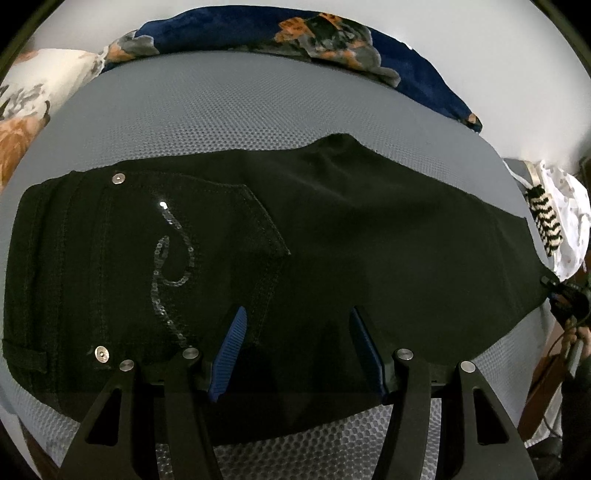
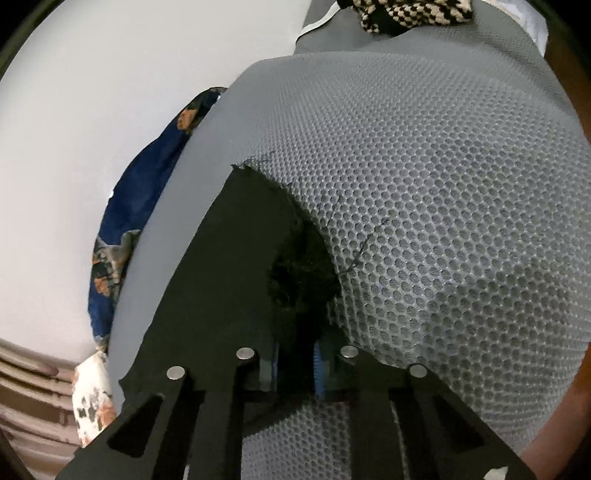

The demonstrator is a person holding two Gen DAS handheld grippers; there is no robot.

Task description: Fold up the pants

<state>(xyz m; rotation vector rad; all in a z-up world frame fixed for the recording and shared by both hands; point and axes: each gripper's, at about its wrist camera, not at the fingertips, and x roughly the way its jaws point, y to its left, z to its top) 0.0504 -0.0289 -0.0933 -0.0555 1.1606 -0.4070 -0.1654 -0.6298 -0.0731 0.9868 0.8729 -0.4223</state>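
Observation:
Black pants lie flat across a grey mesh mattress, folded lengthwise, with the waistband at the left. A back pocket with a sequin swirl faces up. My left gripper hovers over the pants' near edge, open, with its blue pads wide apart and gripping nothing. In the right wrist view the leg end of the pants runs toward the frayed hem. My right gripper is shut on bunched black fabric at that end, which hides its fingertips.
A dark blue floral blanket and a white floral pillow line the far side by a white wall. A black-and-white knit item and white cloth lie off the mattress's right end. Bare mesh extends beyond the hem.

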